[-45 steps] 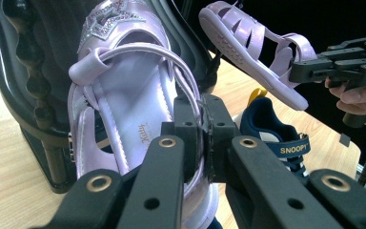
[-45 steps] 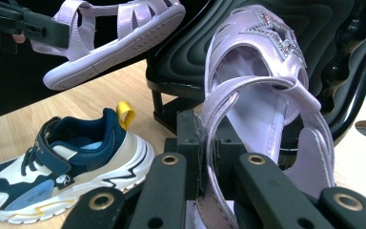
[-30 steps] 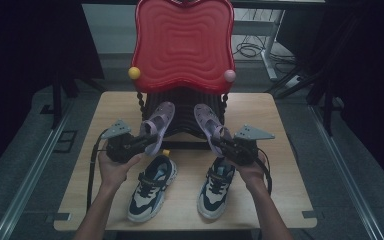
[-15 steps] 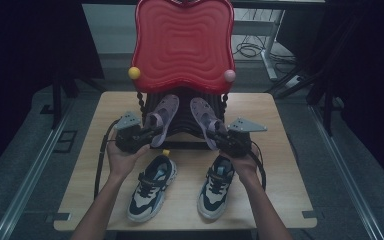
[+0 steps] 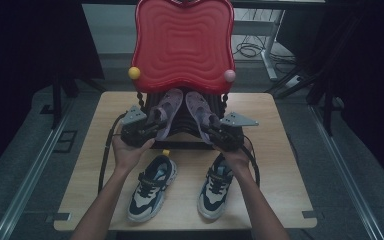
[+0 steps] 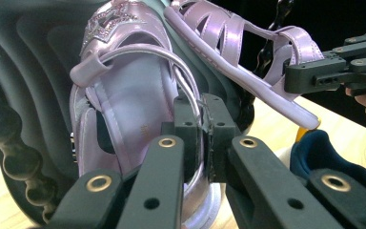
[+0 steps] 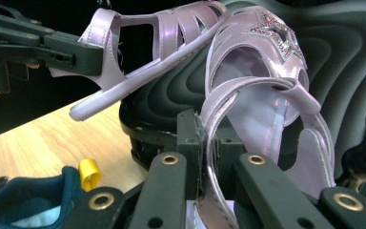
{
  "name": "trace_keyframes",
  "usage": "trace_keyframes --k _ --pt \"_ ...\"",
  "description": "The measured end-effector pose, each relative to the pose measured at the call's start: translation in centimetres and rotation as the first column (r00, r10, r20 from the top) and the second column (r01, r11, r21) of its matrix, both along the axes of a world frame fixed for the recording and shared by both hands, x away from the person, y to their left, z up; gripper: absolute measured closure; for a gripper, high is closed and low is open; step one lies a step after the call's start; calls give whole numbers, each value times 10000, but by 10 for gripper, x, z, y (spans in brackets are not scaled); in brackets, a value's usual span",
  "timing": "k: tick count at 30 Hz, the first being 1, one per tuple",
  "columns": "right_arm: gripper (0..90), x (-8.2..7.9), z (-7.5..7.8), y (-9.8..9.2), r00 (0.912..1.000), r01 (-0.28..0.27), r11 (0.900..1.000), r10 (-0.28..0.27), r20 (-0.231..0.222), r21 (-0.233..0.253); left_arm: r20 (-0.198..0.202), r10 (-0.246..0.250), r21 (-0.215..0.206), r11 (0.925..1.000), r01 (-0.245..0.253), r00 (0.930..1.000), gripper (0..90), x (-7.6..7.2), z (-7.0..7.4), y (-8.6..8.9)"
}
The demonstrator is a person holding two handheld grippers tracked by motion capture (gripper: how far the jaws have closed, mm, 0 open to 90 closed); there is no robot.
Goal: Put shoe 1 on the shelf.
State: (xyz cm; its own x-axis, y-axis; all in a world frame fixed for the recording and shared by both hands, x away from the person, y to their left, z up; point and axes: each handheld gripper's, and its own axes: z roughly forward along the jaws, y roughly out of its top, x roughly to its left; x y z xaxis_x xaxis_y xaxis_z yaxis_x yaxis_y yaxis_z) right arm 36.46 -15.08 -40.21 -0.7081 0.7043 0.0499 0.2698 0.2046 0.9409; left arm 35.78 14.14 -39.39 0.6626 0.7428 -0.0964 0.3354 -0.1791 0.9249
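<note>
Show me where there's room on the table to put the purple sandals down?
Bare wood lies left of the left sneaker and right of the right sneaker, out to the table edges. The strip between the sneakers is narrow. The middle back is crowded by the red chair, both grippers and the sandals.

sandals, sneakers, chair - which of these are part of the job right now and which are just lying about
In the job: left sandal in the left gripper; right sandal in the right gripper; black chair seat under them.

Lying about: two navy sneakers on the table.
</note>
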Motion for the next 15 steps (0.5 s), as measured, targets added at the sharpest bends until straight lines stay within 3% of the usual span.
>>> trace_keyframes --k 6,15 --pt "848 5 3 8 9997 87 9996 -81 226 -263 84 187 7 9998 -187 9998 862 6 2 -2" --pt "848 13 3 18 9992 287 9995 -283 300 -134 448 381 115 9992 -387 9983 862 13 4 -7"
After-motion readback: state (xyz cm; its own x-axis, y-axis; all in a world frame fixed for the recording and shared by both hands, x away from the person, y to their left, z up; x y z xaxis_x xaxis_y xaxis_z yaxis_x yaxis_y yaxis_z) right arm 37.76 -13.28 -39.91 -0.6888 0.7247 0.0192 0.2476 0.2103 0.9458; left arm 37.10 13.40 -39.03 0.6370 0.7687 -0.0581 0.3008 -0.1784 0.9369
